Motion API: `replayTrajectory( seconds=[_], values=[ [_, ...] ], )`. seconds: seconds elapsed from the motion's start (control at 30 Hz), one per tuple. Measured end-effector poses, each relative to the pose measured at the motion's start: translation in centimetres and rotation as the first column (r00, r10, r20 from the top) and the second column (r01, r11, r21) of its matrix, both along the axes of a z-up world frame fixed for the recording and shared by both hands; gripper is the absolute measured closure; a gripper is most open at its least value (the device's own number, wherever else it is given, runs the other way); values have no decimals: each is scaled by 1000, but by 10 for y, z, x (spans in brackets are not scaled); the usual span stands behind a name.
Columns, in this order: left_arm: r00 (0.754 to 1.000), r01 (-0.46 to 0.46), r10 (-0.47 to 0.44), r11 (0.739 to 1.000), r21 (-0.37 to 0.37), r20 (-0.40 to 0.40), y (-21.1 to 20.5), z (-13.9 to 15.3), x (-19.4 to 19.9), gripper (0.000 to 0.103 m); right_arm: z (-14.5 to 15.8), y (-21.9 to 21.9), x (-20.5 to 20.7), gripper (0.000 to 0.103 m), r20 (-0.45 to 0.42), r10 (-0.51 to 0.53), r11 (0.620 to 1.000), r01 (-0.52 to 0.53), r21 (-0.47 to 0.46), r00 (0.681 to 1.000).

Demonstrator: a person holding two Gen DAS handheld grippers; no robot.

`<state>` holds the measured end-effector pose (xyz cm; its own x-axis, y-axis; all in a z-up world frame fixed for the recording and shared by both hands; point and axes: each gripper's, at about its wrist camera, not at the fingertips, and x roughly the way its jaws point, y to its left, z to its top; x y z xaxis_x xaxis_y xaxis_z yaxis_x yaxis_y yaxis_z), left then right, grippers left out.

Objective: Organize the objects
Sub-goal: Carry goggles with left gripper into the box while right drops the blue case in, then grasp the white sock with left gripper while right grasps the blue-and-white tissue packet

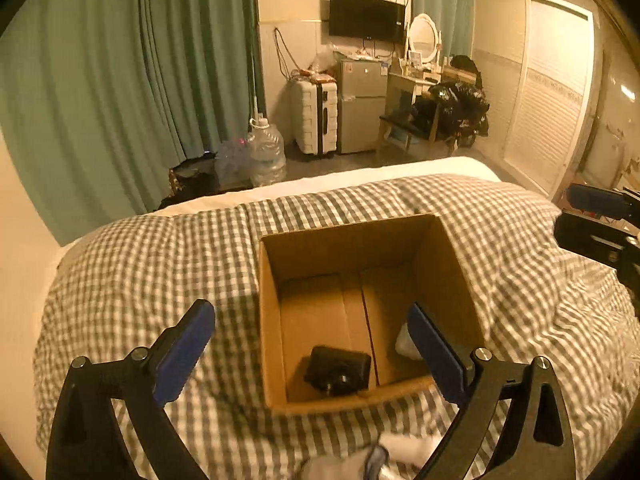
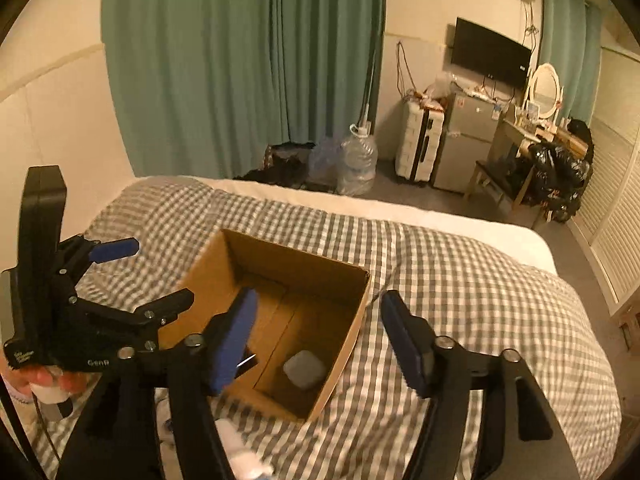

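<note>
An open cardboard box (image 1: 440, 264) sits on the checked duvet (image 1: 140, 264). Inside lie a black device (image 1: 338, 370) near the front wall and a white object (image 1: 406, 342) at the right, partly hidden by my finger. My left gripper (image 1: 312, 328) is open and empty, hovering over the box's near left side. In the right wrist view the box (image 2: 348, 332) holds a grey-white case (image 2: 305, 369). My right gripper (image 2: 318, 320) is open and empty above the box's right wall. The left gripper (image 2: 120, 272) shows at the left there.
A white and grey item (image 1: 384, 454) lies on the duvet in front of the box; it also shows in the right wrist view (image 2: 244, 452). Beyond the bed stand green curtains (image 1: 120, 80), a water jug (image 1: 266, 152), a suitcase (image 1: 314, 116) and a small fridge (image 1: 362, 106).
</note>
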<state>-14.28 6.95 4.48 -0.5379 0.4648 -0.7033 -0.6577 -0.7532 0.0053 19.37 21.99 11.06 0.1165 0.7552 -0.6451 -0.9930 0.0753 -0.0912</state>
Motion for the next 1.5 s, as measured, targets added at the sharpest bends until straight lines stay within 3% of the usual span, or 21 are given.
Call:
replayTrajectory(
  seconds=[0.1, 0.23, 0.47, 0.67, 1.03, 1.37, 1.5],
  values=[
    [1000, -2, 2, 1000, 4, 5, -24, 9, 18, 1, 14, -26, -13, 29, -17, 13, 1000, -13, 9, 1000],
    [1000, -13, 12, 999, -32, -12, -41, -2, 39, 1, 8, -49, -19, 24, -25, 8, 1000, -8, -1, 1000],
    [998, -33, 38, 996, -82, 55, -61, -59, 61, 1, -65, -69, -38, 22, -6, -1, 992, 0, -123, 1000],
    [995, -32, 40, 996, -89, 91, -66, -101, 68, 1, -148, -68, -29, 22, -72, -39, 960, 17, -281, 997],
    [984, 53, -29, 989, -136, 176, -59, -153, 75, 1, -229, -67, -21, 22, -143, -100, 900, 28, -435, 985],
    [970, 95, -50, 978, -184, 237, -47, -180, 74, 1, -243, -69, -26, 22, -147, -87, 887, 10, -462, 985],
    [969, 94, -52, 981, -167, 242, -47, -184, 75, 1, -241, -70, -25, 22, -148, -88, 890, 11, -456, 985]
  ],
)
